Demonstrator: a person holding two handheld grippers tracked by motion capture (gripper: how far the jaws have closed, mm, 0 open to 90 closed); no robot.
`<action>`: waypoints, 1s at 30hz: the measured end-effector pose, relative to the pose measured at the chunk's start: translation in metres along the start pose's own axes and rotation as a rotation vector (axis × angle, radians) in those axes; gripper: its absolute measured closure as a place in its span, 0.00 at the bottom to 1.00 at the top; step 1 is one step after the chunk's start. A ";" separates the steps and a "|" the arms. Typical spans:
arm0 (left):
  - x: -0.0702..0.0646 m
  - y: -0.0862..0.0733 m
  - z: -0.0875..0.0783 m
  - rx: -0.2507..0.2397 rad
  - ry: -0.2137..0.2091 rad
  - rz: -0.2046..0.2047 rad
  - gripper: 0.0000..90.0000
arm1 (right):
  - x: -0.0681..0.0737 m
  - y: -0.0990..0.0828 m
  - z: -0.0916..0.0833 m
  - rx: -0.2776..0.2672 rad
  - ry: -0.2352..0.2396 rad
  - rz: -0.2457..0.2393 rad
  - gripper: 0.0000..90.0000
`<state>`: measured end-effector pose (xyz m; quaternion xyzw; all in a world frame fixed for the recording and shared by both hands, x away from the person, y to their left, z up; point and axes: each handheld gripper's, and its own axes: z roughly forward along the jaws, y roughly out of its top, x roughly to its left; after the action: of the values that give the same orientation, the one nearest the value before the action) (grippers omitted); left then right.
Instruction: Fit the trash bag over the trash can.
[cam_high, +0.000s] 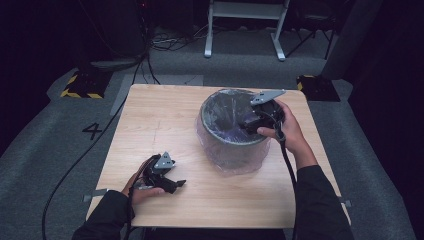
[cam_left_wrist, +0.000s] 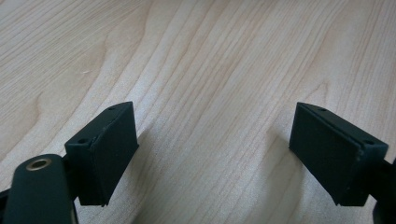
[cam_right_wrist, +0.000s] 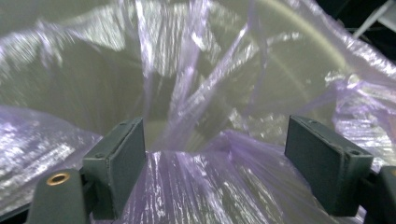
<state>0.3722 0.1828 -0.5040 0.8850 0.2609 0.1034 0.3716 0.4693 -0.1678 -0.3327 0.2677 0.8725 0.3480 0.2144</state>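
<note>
A dark room with grey carpet surrounds a pale wooden bench (cam_high: 165, 125). In the high view, a round grey bin (cam_high: 233, 131) stands upright toward the far right of the bench, lined with a thin purple-tinted plastic bag (cam_high: 231, 162) that spills over the rim and bunches round the base. The right claw (cam_high: 252, 122) hangs at the bin's right rim, reaching inward over the mouth, so the liner lies directly ahead of and below it. The left claw (cam_high: 172, 184) rests well apart, near the bench's front left, pointing roughly toward the bin; the right hand is plainly the nearer one.

In the left gripper view, the left claw (cam_left_wrist: 212, 154) stands released, jaws wide, with bare wood grain between them and nothing held.

In the right gripper view, the right claw (cam_right_wrist: 215, 163) is also spread wide. A fold of the bag (cam_right_wrist: 196, 177) rises between the jaws without either pad pressing it, so I judge it released. Beyond, the bin's inner wall (cam_right_wrist: 70, 88) shows through crumpled film; the bin seems to hold the liner alone. The next move likely turns on closing over that fold at the rim.
</note>
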 end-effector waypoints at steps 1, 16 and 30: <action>0.000 0.000 0.000 0.000 0.000 0.000 0.16 | 0.000 0.000 0.000 0.006 0.000 -0.002 0.22; 0.000 0.000 0.000 0.000 0.000 0.000 0.16 | 0.004 0.008 0.008 0.136 -0.013 -0.083 0.23; 0.000 0.000 0.000 0.000 0.001 -0.001 0.16 | 0.009 0.014 0.007 0.143 -0.051 -0.112 0.24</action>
<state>0.3721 0.1828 -0.5040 0.8848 0.2615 0.1038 0.3714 0.4713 -0.1499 -0.3289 0.2417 0.9030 0.2656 0.2361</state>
